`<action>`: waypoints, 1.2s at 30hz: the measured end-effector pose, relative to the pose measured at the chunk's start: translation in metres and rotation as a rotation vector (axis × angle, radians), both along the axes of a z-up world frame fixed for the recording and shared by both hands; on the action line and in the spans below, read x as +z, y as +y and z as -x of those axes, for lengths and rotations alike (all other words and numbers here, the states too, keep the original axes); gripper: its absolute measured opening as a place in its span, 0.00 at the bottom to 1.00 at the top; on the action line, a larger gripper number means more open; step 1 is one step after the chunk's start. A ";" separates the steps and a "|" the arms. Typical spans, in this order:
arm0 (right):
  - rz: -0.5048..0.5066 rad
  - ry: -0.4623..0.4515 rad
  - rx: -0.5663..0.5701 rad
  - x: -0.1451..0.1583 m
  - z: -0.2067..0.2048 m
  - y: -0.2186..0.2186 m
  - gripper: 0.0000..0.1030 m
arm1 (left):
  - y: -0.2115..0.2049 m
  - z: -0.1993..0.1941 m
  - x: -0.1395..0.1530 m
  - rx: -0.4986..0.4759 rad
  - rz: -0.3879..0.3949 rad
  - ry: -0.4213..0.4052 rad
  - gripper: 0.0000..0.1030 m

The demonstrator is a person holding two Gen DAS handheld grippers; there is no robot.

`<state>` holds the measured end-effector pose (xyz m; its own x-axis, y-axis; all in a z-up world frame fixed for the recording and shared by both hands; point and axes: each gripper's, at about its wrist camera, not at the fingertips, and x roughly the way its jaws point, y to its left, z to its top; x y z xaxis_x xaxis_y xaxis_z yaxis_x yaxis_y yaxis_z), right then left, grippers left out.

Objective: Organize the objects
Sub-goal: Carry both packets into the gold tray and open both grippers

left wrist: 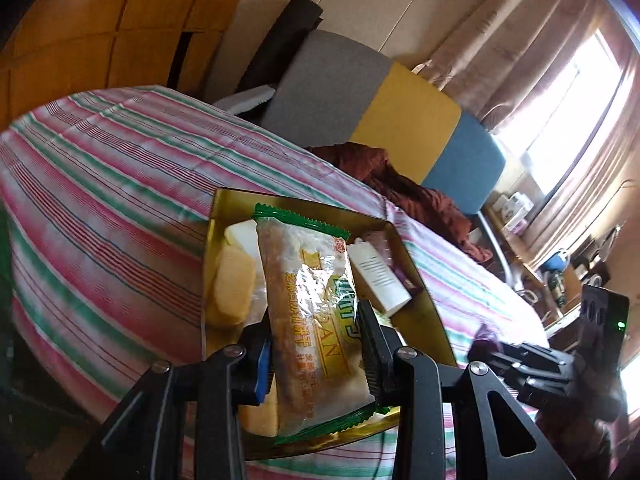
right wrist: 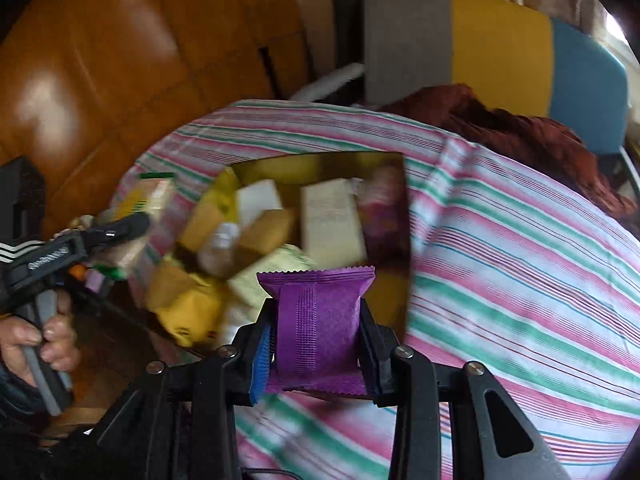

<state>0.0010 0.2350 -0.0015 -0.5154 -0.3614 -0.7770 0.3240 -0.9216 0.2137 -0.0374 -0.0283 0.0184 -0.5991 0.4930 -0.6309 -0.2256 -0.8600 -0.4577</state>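
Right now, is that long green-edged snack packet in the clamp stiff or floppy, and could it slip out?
The snack packet probably holds fairly stiff: it sticks out straight past the left gripper without drooping. Its shiny, crinkled wrapper looks slippery, so it might slide, though both pads pinch its sides. The contents are likely brittle if squeezed harder.

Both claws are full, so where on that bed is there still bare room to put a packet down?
The gold box is crowded with packets. Bare room is the striped cover to the box's right, up to the brown cloth. The cover on the box's other side is bare too.
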 end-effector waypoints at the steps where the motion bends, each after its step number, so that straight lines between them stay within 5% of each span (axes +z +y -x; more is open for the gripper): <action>1: 0.006 0.002 0.005 0.000 0.001 -0.005 0.35 | 0.001 0.001 0.000 -0.008 -0.012 -0.007 0.35; 12: -0.021 -0.014 -0.090 -0.011 0.021 -0.018 0.43 | 0.035 0.031 -0.018 -0.039 0.023 -0.060 0.35; 24: -0.031 -0.057 -0.116 -0.030 0.024 -0.016 0.47 | 0.041 0.016 -0.025 -0.022 0.188 -0.009 0.40; 36: -0.052 -0.035 -0.141 -0.031 0.008 -0.022 0.63 | 0.041 -0.004 -0.014 0.056 0.315 0.052 0.68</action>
<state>-0.0070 0.2131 -0.0321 -0.5304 -0.2458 -0.8113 0.1836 -0.9676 0.1731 -0.0337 0.0131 0.0042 -0.6554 0.2438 -0.7149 -0.1900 -0.9692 -0.1564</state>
